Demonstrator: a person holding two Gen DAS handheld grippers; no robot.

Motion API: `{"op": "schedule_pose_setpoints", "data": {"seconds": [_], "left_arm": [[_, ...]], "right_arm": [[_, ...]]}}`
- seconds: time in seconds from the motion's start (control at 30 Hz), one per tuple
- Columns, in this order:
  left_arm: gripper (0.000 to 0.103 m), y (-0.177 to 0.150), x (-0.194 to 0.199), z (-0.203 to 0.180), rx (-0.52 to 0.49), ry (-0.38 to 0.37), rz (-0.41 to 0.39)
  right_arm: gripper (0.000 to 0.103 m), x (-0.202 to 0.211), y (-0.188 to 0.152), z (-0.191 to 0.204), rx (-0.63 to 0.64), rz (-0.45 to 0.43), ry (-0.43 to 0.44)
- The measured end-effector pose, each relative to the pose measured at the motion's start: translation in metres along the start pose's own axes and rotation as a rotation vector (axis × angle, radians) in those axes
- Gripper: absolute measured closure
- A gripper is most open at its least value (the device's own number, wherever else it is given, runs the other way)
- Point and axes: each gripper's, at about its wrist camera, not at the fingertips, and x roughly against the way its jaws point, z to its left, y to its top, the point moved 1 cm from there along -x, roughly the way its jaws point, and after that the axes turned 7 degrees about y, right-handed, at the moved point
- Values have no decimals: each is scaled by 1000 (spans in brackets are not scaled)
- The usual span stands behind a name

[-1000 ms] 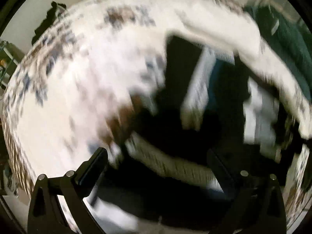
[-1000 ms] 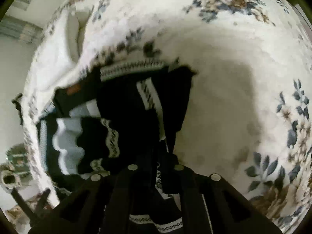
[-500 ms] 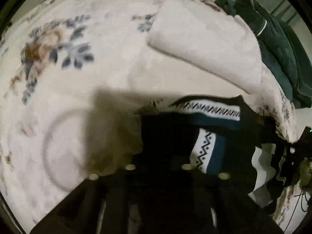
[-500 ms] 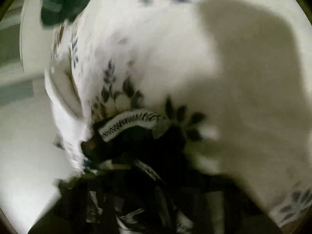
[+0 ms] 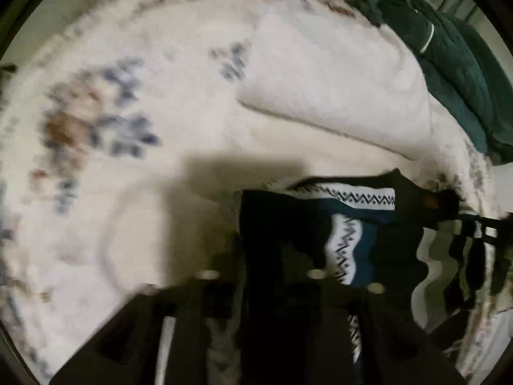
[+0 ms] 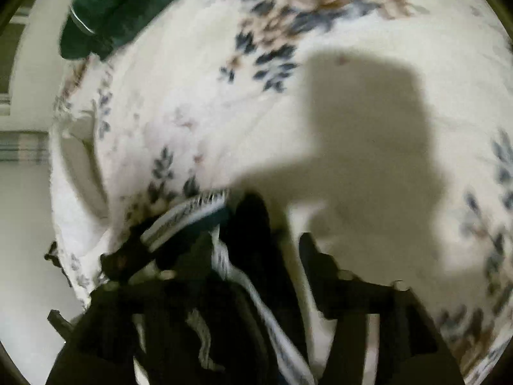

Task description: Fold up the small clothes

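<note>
- Left gripper: at the bottom centre of its view, fingers drawn narrow with dark knit bunched between them. It looks clamped on the patterned sweater, though blur and the dark cloth hide the exact pinch.
- Right gripper: its fingers stand wide apart at the bottom of its view. The sweater's black fabric and a white-striped band run up through the gap, touching the left-hand finger, but nothing is pinched.
- The sweater lies bunched on the floral blanket. In the left view it fills the lower right, its zigzag-trimmed band along the top edge. In the right view it sits at lower left.
- Outward: a folded white blanket sits in the upper middle of the left view, beyond the sweater. A dark green garment lies at the upper right.
- Doing the step well, as I judge it: the folded edge seems to be going down. Keep the held edge taut and low, lay it square to the band, and let go only once the cloth rests flat.
- The right gripper should lift straight clear so its finger does not drag the stripe and spoil the fold.
</note>
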Motion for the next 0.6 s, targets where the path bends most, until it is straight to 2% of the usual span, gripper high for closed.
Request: {"op": "schedule_pose_setpoints", "data": {"seconds": [0.03, 0.1, 0.13, 0.17, 0.3, 0.4, 0.53, 0.6], "left_arm": [[58, -3, 17, 3, 1, 19, -41], [33, -11, 44, 6, 8, 47, -109], [11, -18, 58, 9, 10, 58, -134], [5, -26, 71, 8, 15, 64, -147], [5, -62, 105, -11, 12, 115, -129], [5, -109, 123, -49, -19, 107, -98], [5, -206, 150, -129, -104, 121, -6], [5, -274, 155, -181, -142, 120, 89]], "right_arm": [[43, 17, -15, -1, 12, 1, -9], [43, 42, -40, -4, 33, 13, -19], [43, 56, -55, -7, 39, 24, -27], [43, 71, -76, -12, 39, 37, -39], [43, 108, -130, -44, 27, 94, -28], [43, 121, -161, -78, 31, 162, 2], [43, 119, -174, -122, 68, 257, 45], [43, 117, -169, -141, 79, 304, 41]]}}
